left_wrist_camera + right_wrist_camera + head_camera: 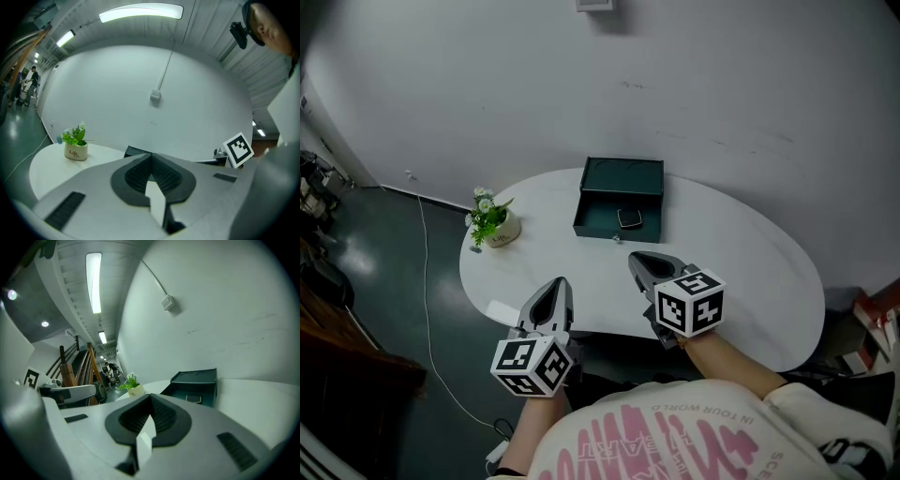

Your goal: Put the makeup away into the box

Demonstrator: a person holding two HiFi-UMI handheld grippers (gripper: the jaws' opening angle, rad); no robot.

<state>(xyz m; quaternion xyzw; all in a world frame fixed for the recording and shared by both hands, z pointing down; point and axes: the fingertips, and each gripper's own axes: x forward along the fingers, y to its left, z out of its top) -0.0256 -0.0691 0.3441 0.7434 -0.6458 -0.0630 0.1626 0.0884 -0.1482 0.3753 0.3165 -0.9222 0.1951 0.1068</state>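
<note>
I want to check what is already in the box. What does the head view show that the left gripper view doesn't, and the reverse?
Only the head view: the inside of the open dark green box, with a small flat case lying in it. Only the left gripper view: the ceiling light and the small wall fitting. Both: the white table, the potted plant and the left gripper, fingers shut and empty. The left gripper view catches just the box's edge.

light: dim, ceiling strip light (140,11) glares | gripper views: fisheye-warped, dark corners
</note>
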